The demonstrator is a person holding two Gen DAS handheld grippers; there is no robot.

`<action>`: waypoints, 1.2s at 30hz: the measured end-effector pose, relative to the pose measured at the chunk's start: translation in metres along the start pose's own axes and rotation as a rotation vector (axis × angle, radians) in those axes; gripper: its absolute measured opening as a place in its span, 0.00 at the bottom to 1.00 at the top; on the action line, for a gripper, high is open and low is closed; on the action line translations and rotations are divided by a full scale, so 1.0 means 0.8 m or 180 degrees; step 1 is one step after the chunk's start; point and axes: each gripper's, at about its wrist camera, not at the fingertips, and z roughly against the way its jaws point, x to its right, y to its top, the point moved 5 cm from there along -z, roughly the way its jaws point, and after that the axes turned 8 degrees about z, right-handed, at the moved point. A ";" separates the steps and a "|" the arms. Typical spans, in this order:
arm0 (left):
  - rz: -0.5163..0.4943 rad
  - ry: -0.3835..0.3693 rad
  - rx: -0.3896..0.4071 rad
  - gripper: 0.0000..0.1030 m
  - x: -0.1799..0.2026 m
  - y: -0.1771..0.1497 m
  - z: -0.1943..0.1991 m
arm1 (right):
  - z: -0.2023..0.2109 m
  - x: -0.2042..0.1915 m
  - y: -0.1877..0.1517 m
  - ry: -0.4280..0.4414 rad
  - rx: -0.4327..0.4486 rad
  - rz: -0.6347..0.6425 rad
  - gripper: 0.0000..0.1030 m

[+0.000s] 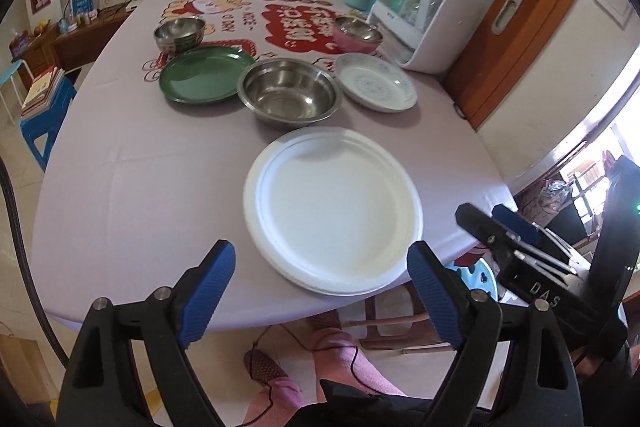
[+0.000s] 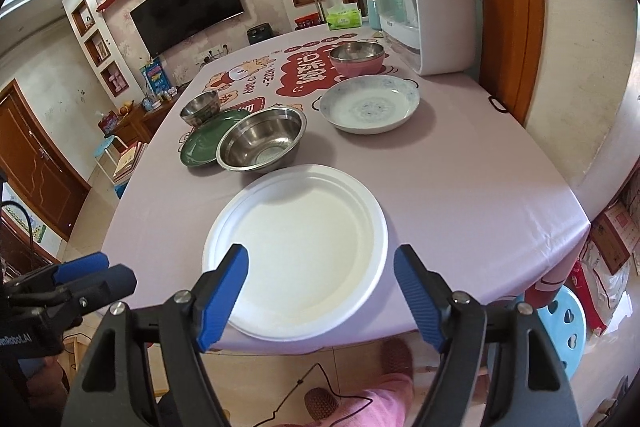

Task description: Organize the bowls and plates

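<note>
White foam plates (image 1: 334,211) are seen stacked at the counter (image 1: 120,187) near edge (at least two rims visible). Beyond the stack: steel basin (image 1: 290,93), green plate (image 1: 206,77), patterned plate (image 1: 376,83), small steel bowls (image 1: 180,35), pink bowl (image 1: 358,35), all apart, unsorted. Left gripper (image 1: 320,291) and right gripper (image 2: 320,291) are held wide, empty. Most sorting is judged outstanding.

Both wrist views look steeply down from the table's (image 1: 120,187) near edge toward its far end, sharing the near white plate (image 1: 332,211) (image 2: 296,255).
</note>
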 end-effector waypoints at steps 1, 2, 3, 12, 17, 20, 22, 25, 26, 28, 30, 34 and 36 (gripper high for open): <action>0.0000 -0.0020 0.0015 0.85 0.004 0.000 0.000 | 0.002 0.002 0.000 0.0010 0.0006 -0.0001 0.74; 0.0003 -0.0018 0.0026 0.85 0.008 0.000 0.001 | 0.004 0.004 0.001 0.0019 0.0013 -0.0001 0.74; 0.0009 -0.0017 0.0038 0.85 0.011 0.001 0.000 | 0.005 0.006 0.001 0.0033 0.0026 0.0002 0.74; 0.0183 -0.0022 0.0163 0.85 0.050 0.022 -0.012 | 0.011 0.044 0.025 0.0156 0.0075 0.0049 0.79; 0.0277 0.0025 0.0204 0.85 0.075 0.040 -0.022 | 0.002 0.070 0.046 0.0236 0.0020 0.0093 0.80; 0.0323 0.0048 0.0230 0.85 0.091 0.052 -0.031 | -0.007 0.085 0.059 0.0316 -0.0009 0.0100 0.80; 0.0359 0.0071 0.0237 0.85 0.099 0.059 -0.037 | -0.014 0.092 0.066 0.0368 -0.0037 0.0122 0.80; 0.0420 0.0111 0.0246 0.85 0.112 0.070 -0.050 | -0.026 0.104 0.080 0.0446 -0.0070 0.0167 0.80; 0.0439 0.0125 0.0247 0.85 0.116 0.073 -0.054 | -0.030 0.108 0.085 0.0474 -0.0078 0.0180 0.80; 0.0477 0.0148 0.0256 0.85 0.122 0.081 -0.062 | -0.041 0.117 0.097 0.0539 -0.0095 0.0207 0.80; 0.0520 0.0174 0.0271 0.85 0.128 0.089 -0.070 | -0.051 0.126 0.107 0.0597 -0.0107 0.0225 0.80; 0.0601 0.0223 0.0302 0.85 0.141 0.106 -0.089 | -0.071 0.141 0.128 0.0686 -0.0128 0.0289 0.80; 0.0656 0.0249 0.0293 0.85 0.146 0.113 -0.100 | -0.079 0.147 0.136 0.0721 -0.0138 0.0309 0.80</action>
